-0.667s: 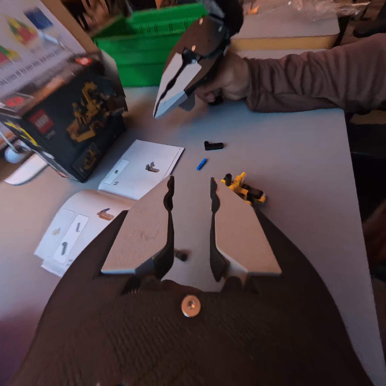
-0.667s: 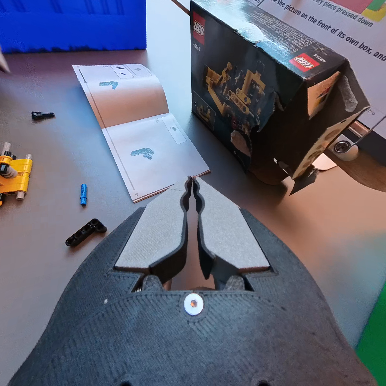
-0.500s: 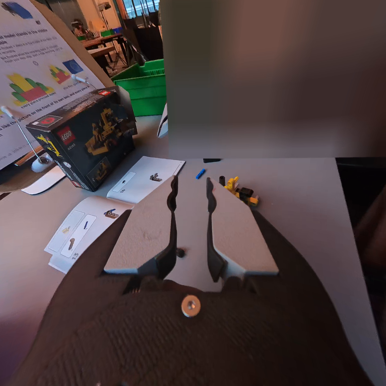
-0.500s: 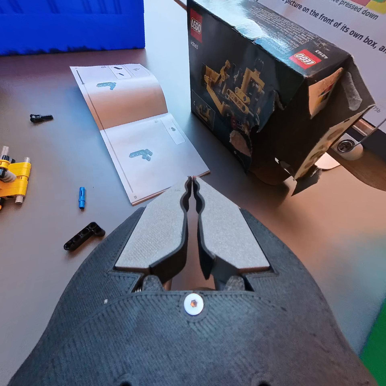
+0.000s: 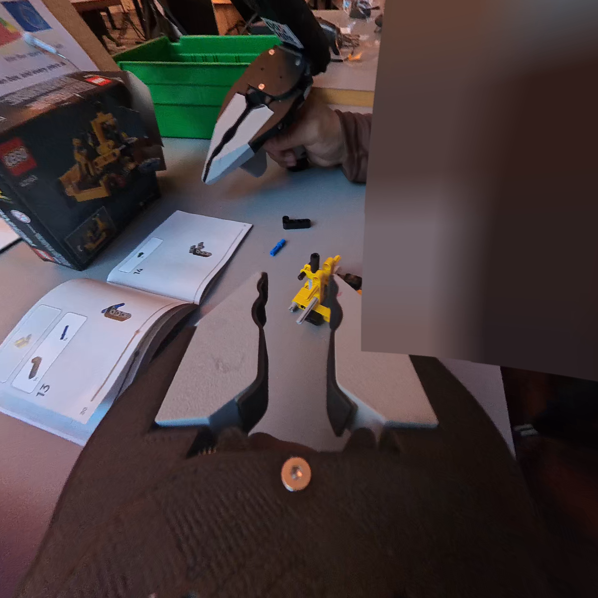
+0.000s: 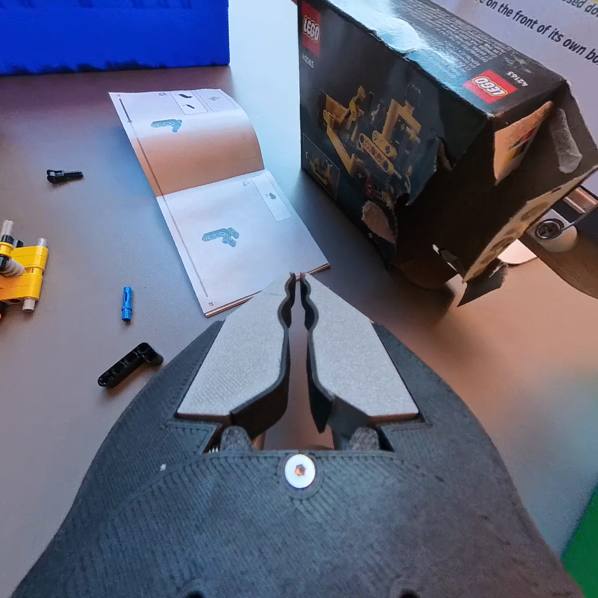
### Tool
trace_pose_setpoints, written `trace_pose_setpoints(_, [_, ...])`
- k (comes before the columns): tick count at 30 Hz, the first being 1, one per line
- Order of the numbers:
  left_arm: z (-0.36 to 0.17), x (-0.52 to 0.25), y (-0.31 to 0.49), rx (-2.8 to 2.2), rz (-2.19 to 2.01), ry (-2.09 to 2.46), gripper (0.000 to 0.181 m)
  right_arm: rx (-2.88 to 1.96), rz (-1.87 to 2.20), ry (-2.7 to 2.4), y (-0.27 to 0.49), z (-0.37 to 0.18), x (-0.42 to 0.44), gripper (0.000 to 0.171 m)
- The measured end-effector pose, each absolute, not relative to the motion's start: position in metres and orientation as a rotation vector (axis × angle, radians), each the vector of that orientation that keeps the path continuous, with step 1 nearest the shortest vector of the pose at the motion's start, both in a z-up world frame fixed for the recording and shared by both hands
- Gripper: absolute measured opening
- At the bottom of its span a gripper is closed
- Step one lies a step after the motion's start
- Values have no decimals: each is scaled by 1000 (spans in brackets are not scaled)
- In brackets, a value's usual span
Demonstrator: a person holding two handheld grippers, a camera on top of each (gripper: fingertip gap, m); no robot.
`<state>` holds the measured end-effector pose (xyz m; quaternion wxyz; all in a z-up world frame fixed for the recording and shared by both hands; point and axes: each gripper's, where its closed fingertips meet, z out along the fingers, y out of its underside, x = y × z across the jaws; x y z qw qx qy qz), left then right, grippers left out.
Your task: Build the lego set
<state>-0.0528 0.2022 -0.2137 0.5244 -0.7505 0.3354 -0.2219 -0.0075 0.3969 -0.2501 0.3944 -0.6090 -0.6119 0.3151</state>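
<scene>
A small yellow lego assembly (image 5: 312, 291) with grey axles lies on the grey table, between my left gripper's (image 5: 297, 281) open fingertips and close to the right one, not gripped. It also shows at the left edge of the right wrist view (image 6: 22, 268). Beyond it lie a blue pin (image 5: 277, 247) (image 6: 127, 303) and a black angled beam (image 5: 296, 222) (image 6: 129, 365). A small black connector (image 6: 64, 175) lies farther off. My right gripper (image 6: 297, 276) is shut and empty, hovering at the corner of the open instruction booklet (image 6: 220, 200). It also shows in the left wrist view (image 5: 207, 176).
The black lego box (image 5: 81, 161) (image 6: 420, 145) stands beside the booklet (image 5: 178, 259). A green bin (image 5: 194, 81) sits at the table's far side, a blue bin (image 6: 113, 32) at the other. A hand (image 5: 307, 139) holds the right gripper. A printed board stands behind the box. One gripper's finger ends stand about 20 cm off the other's. The small black connector (image 6: 64, 175) lies some 8 cm from my left tips, 20 cm from my right tips. The blue pin (image 6: 127, 303) sits 11 cm or so from the ends of my right fingers. It turns up in the left wrist view (image 5: 277, 244) as well.
My left gripper has moved forward and lower, so the yellow assembly now sits between its fingertips. The right gripper has barely shifted and stays shut.
</scene>
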Motion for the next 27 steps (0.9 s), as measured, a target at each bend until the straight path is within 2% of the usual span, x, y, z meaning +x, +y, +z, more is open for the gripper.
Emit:
trace_pose_setpoints(1, [-216,-50,200,-1799,-541,827,35,-1541,789,-1555,397,-251,-8,0])
trace_pose_setpoints(7, [-242,-40,187,-1921,-655,951,66,-1517,772,-1559,395,-250,-7,0])
trace_pose_setpoints(22, [-253,-44,193,-1997,-602,944,61,-1496,787,-1614,388,-252,-9,0])
trace_pose_setpoints(27, [-249,-52,201,-1994,-581,874,47,-1409,954,-1720,355,-248,-11,4])
